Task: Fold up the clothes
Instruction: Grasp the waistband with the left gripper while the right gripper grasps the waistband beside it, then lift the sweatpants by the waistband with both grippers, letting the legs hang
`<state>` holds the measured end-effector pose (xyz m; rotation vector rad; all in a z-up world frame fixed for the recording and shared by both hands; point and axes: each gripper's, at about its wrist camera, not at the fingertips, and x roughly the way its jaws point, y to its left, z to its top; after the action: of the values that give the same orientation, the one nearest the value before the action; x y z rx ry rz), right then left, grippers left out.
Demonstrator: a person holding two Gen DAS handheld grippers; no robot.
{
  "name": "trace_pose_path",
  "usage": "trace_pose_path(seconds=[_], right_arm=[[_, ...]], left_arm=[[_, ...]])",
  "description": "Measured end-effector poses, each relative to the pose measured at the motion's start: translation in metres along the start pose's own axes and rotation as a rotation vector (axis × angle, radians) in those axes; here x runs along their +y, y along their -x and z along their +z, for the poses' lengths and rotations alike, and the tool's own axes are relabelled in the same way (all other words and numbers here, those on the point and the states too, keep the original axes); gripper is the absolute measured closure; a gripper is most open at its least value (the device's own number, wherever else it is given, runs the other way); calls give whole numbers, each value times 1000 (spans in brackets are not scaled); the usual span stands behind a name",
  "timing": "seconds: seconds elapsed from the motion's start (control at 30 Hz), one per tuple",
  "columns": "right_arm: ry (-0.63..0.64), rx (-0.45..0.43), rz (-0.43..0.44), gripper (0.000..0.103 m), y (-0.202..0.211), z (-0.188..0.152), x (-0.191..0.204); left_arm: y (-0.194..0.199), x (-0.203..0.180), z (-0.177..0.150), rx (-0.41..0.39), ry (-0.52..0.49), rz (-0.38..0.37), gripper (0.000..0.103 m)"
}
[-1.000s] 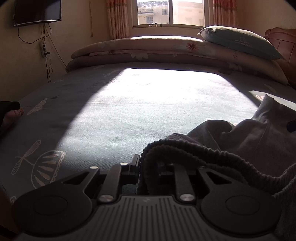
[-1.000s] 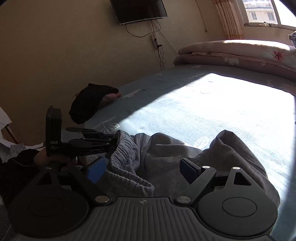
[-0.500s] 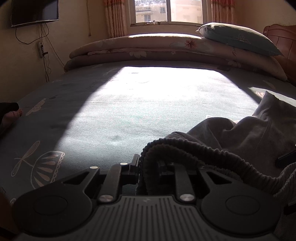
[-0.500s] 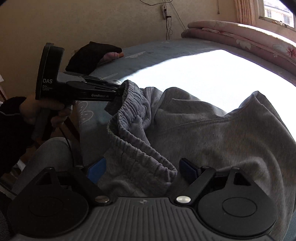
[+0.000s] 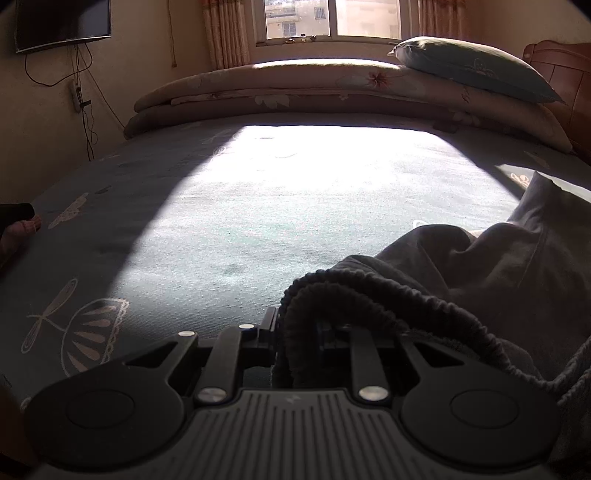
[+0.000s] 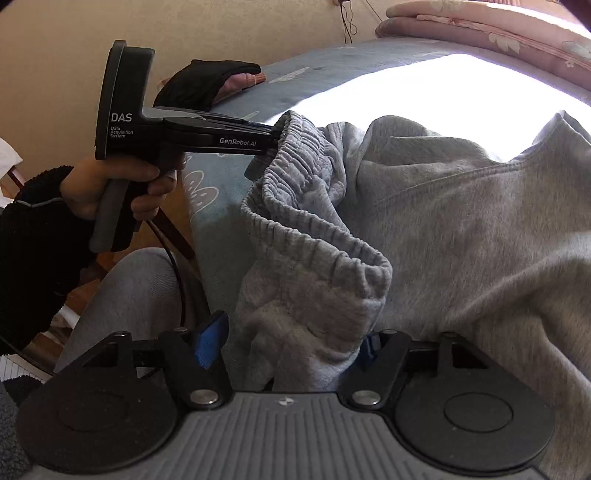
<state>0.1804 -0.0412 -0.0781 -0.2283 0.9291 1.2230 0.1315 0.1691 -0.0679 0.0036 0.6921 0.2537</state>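
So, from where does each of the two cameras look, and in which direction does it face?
Left wrist: sits on the left gripper, low over the bed, facing the window; its fingers pinch the trousers.
Right wrist: sits on the right gripper, facing left toward the wall; shows the left hand holding the left gripper, fabric between its own open fingers.
Shared: trousers, bed, folded quilt.

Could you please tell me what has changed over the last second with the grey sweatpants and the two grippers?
The right gripper moved in over the grey sweatpants, its open fingers now straddling the waistband. The left gripper stayed shut on the waistband; the bed is unchanged.
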Motion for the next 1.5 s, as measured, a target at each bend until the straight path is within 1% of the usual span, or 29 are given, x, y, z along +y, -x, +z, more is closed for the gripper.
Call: trace_pose_path(seconds=[0.03,0.07,0.1,0.13,0.17,0.23,0.33,0.4,0.57,0.67,0.73,0.8,0.83,0.93,1.0,1.07,1.13,1.27,1.33,1.4,1.43,1.5], right_arm=[[-13,-1,-24,57,-1,1,1],[-23,-2,-47,76,-2,2,2],[-30,-1,-69,81,-2,2,4],[-35,-3,-88,81,-1,1,6],[-35,-10,-102,85,2,0,9],[-24,-30,-126,87,10,-3,15],[-10,-60,-188,88,24,-5,24],[-12,-74,-215,89,35,-6,27],[-2,-110,-262,90,66,-10,35],[23,-117,-298,90,81,-12,40],[30,-116,-319,90,89,-14,41],[30,-120,-336,90,96,-15,42],[32,-119,-348,90,100,-15,41],[40,-113,-371,90,105,-17,39],[53,-107,-366,90,107,-16,32],[53,-104,-342,90,107,-14,21],[49,-92,-295,90,106,-10,8],[91,-18,-207,90,99,5,-22],[99,24,-163,90,96,14,-34],[108,55,-139,90,96,22,-41],[100,72,-133,90,96,27,-44],[41,102,-124,91,99,34,-49]], left_arm=[[0,0,0,4,-9,3,82],[-1,0,0,9,-19,5,82],[0,0,0,11,-29,6,82],[0,-1,0,11,-39,5,83],[1,-1,0,11,-49,5,83],[4,-5,0,5,-86,-1,85],[11,-12,1,-6,-166,-8,85],[17,-19,-1,-28,-250,-13,85],[32,-36,-13,-103,-548,-34,81],[38,-47,-21,-121,-710,-38,81],[40,-53,-23,-132,-779,-78,81],[39,-56,-24,-137,-823,-117,80],[36,-58,-25,-129,-845,-132,80],[26,-65,-27,-81,-905,-169,74],[19,-69,-28,-50,-947,-189,74],[14,-74,-26,-27,-994,-200,85],[9,-78,-21,-9,-1048,-212,89],[-6,-80,8,82,-1054,-241,92],[-11,-84,23,132,-1076,-255,92],[-14,-89,37,180,-1097,-275,92],[-15,-93,46,205,-1111,-287,93],[-12,-99,67,248,-1111,-317,93]])
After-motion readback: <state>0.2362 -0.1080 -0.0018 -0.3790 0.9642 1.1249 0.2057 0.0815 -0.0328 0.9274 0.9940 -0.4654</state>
